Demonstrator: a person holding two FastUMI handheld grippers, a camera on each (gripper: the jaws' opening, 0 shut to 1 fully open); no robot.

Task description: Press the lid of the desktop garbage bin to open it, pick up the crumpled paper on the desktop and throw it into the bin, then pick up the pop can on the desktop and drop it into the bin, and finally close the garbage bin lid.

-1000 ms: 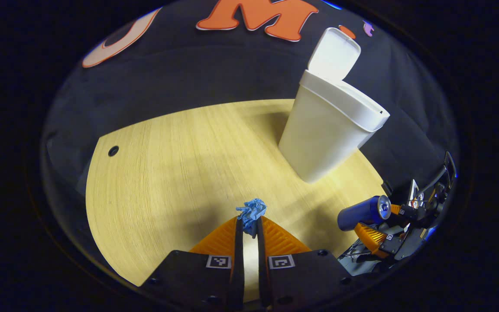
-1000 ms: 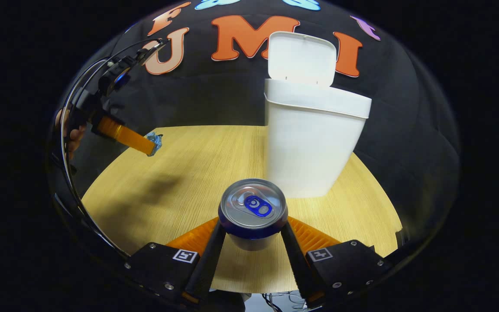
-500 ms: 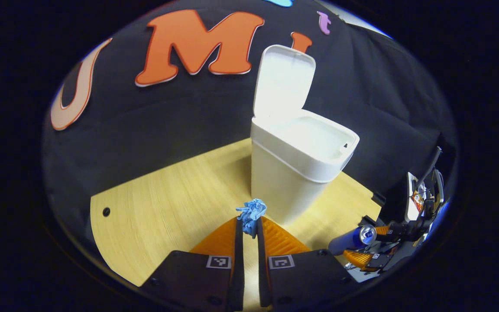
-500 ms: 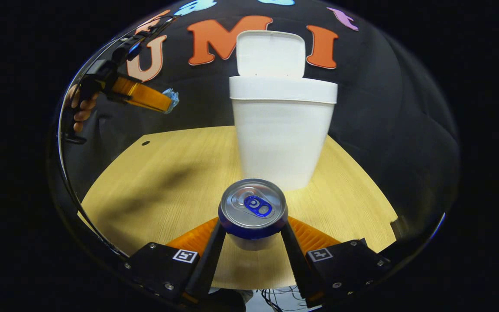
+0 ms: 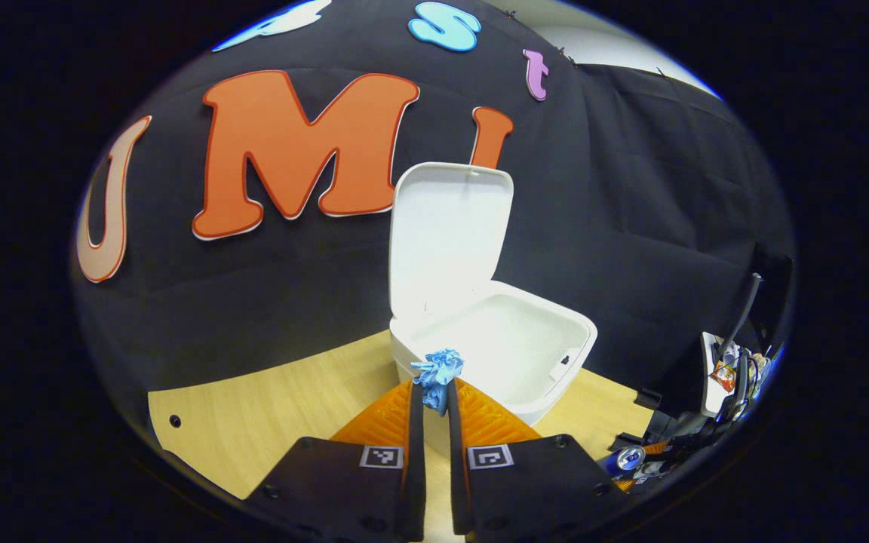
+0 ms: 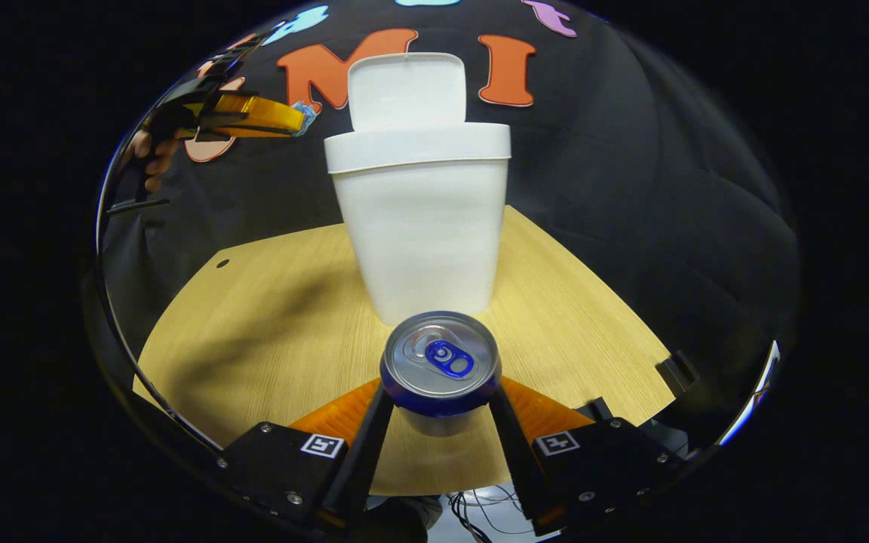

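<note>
Now L tool [image 5: 431,392] pinches crumpled paper [image 5: 437,371] by open bin [image 5: 510,354]; R tool [image 6: 434,396] grips can [image 6: 440,362].

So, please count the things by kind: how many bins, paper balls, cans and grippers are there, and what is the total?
Bin, lid up: 1
Crumpled paper, held in the left gripper: 1
Pop can, held in the right gripper: 1
Grippers: 2
Total: 5

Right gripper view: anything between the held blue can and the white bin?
Nothing: bare wooden desktop separates the blue pop can from the open white plastic bin.
</note>
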